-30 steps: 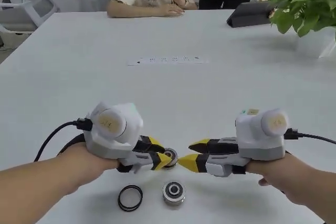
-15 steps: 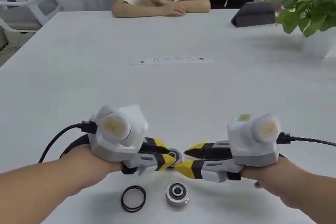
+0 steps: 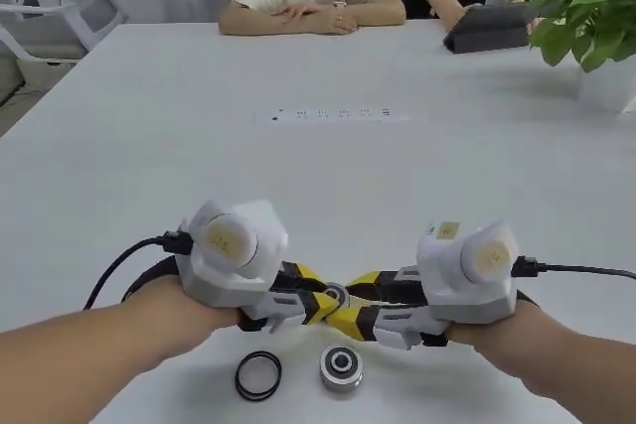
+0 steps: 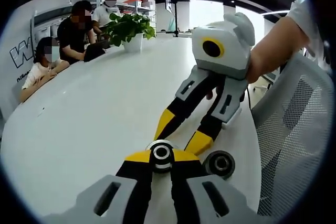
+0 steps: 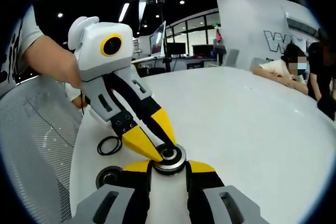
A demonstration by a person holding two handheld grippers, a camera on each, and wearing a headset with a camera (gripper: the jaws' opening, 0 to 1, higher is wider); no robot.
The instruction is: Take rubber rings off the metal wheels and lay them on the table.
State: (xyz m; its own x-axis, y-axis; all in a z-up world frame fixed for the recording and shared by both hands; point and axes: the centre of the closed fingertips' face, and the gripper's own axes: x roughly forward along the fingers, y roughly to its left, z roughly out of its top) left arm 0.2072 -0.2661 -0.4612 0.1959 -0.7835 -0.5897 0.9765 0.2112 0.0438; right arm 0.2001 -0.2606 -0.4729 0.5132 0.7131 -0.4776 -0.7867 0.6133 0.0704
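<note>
1 wheel [image 3: 335, 295] between left claw [image 3: 320, 306], right claw [image 3: 348, 305]

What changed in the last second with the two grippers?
The right gripper closed in toward the left gripper until its jaws flank the wheel that the left one holds; whether it grips yet is unclear. The loose ring and second wheel lie as before.

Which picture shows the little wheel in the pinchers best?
The left gripper view: the held metal wheel faces the camera. The right gripper view shows it tilted, partly behind a yellow jaw. The head view shows a sliver between jaws.
</note>
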